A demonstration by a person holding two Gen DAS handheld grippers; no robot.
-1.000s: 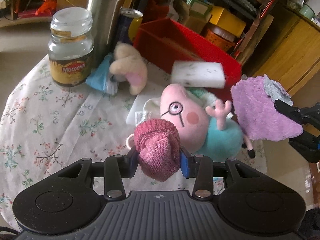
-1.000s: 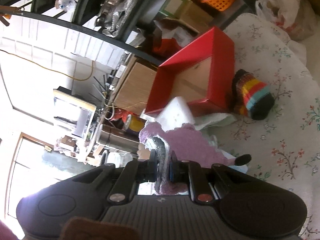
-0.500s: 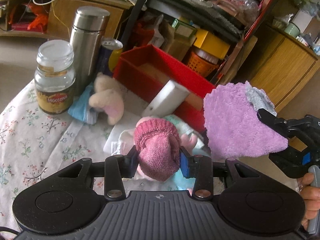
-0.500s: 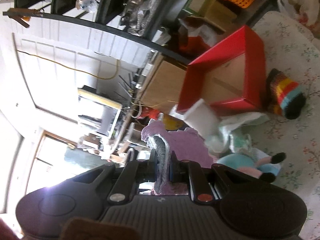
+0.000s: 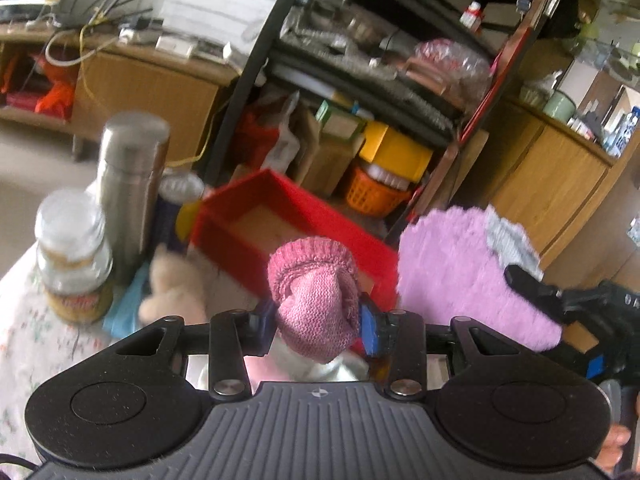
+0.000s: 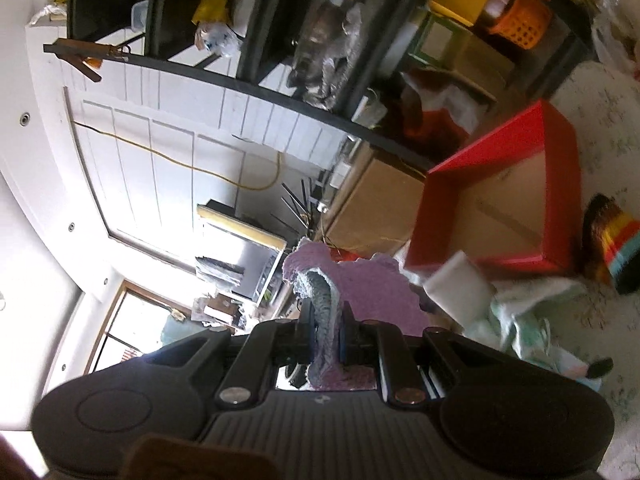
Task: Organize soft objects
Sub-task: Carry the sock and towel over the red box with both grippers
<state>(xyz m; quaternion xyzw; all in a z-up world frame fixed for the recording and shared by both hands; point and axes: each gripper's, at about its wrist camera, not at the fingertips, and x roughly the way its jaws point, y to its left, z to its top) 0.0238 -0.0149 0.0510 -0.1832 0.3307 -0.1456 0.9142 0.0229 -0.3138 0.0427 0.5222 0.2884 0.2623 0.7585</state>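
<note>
My left gripper (image 5: 316,324) is shut on a rolled pink knitted sock (image 5: 314,296) and holds it in the air in front of the red box (image 5: 288,236). My right gripper (image 6: 325,332) is shut on a purple and grey fluffy cloth (image 6: 360,292); it also shows in the left wrist view (image 5: 460,276), at the right of the box. The red box (image 6: 496,216) is open, its brown floor showing. A beige plush toy (image 5: 176,288) lies left of the box. A striped rolled sock (image 6: 612,248) lies beside the box.
A coffee jar (image 5: 72,256), a steel flask (image 5: 130,184) and a can (image 5: 176,208) stand at the left on the floral tablecloth (image 5: 24,336). A white sponge block (image 6: 458,284) and pale cloths (image 6: 532,320) lie before the box. Cluttered shelves stand behind.
Both grippers have risen with their loads. The left view has tilted up, so the pig plush and white sponge have dropped out of sight below it. The purple cloth stays at the right.
</note>
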